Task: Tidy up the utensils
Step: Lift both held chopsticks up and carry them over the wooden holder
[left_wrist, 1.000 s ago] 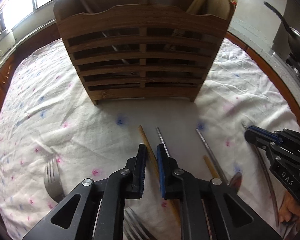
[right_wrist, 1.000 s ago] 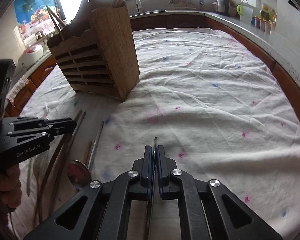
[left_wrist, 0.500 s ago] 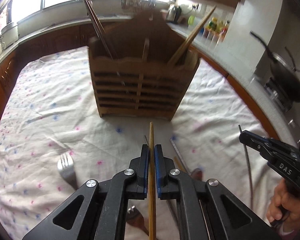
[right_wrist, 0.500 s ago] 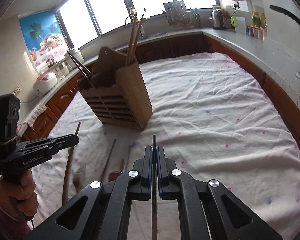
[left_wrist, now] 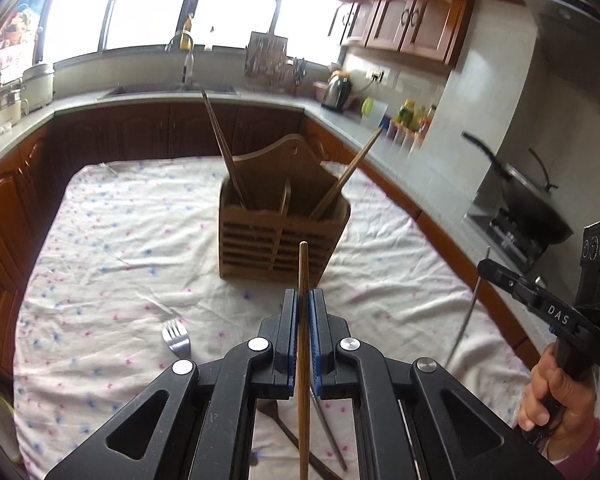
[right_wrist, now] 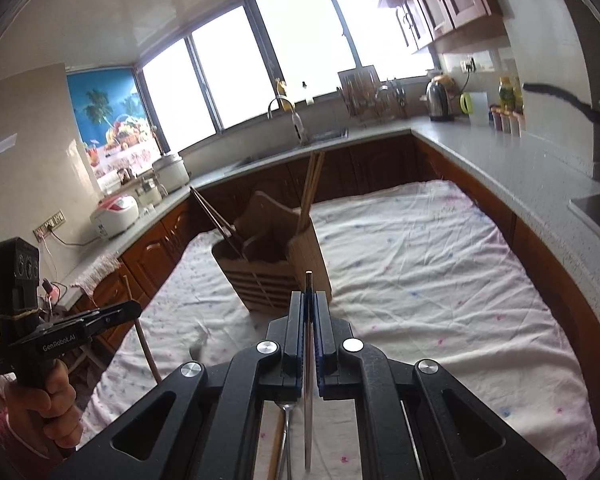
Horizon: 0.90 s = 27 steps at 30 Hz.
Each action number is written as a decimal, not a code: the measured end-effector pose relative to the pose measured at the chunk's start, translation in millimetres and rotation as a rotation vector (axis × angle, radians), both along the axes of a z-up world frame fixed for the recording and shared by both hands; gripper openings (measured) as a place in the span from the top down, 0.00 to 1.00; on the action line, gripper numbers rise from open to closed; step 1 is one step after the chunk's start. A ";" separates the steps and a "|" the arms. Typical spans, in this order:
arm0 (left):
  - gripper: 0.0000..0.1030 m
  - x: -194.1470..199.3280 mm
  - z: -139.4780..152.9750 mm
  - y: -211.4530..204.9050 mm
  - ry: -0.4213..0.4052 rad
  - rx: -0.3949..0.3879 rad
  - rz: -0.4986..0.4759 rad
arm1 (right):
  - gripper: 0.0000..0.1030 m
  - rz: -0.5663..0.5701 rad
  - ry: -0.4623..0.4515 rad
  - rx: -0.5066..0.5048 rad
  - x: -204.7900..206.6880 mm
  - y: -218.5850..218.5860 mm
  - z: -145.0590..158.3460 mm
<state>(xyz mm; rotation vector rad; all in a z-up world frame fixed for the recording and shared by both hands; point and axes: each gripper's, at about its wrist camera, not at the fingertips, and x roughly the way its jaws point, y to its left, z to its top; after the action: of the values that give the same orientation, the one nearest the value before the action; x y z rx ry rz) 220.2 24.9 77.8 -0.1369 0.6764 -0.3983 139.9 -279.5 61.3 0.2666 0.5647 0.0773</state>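
chopstick (left_wrist: 303, 320) clamped upright in raised left gripper (left_wrist: 304, 304), facing wooden holder (left_wrist: 282, 236).

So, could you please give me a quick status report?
Left tool shut on wooden chopstick. Right tool shut on metal chopstick. Both raised before holder; path open.

"DAS" is printed in white on the black side of the right gripper (left_wrist: 484, 270), seen from the left wrist; "GenRobot.AI" is printed in white on the black side of the left gripper (right_wrist: 134, 307), seen from the right wrist.
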 end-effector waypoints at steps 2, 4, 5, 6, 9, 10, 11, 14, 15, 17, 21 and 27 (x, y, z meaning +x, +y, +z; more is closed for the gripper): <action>0.97 -10.1 7.5 6.9 -0.022 -0.011 0.004 | 0.96 -0.002 -0.027 -0.003 -3.1 1.2 9.2; 0.97 -19.5 14.7 12.8 -0.044 -0.016 0.012 | 0.96 -0.003 -0.048 -0.004 -4.6 2.6 16.3; 0.97 -21.2 16.0 13.5 -0.051 -0.021 0.015 | 0.96 -0.004 -0.057 -0.004 -4.6 2.9 19.5; 0.97 -24.2 18.0 15.8 -0.058 -0.027 0.017 | 0.96 -0.004 -0.063 -0.004 -4.8 3.4 21.9; 0.97 -31.9 24.2 22.0 -0.084 -0.041 0.032 | 0.96 -0.003 -0.075 -0.005 -3.8 5.1 27.1; 0.97 -32.5 26.1 23.1 -0.090 -0.044 0.037 | 0.96 -0.003 -0.077 -0.004 -3.4 5.0 28.1; 0.97 -32.9 26.8 24.6 -0.098 -0.049 0.042 | 0.96 -0.002 -0.079 -0.003 -2.8 5.0 29.2; 0.96 -35.8 28.0 27.6 -0.118 -0.062 0.051 | 0.96 -0.002 -0.082 -0.002 -3.1 5.0 30.0; 0.96 -35.8 27.3 27.6 -0.124 -0.059 0.054 | 0.96 -0.001 -0.082 -0.002 -2.4 4.9 29.7; 0.97 -34.3 25.3 26.2 -0.135 -0.054 0.062 | 0.96 -0.002 -0.082 0.000 -2.9 5.0 29.4; 0.97 -34.9 24.0 28.0 -0.144 -0.065 0.069 | 0.96 -0.001 -0.083 0.000 -2.6 5.2 29.4; 0.96 -30.0 23.3 31.4 -0.151 -0.077 0.074 | 0.96 0.003 -0.088 -0.001 1.8 10.0 31.1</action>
<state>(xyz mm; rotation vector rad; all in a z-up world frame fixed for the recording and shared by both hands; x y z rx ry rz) 190.2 56.2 101.1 -0.2026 0.5059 -0.3603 141.7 -269.4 92.4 0.2602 0.4781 0.0915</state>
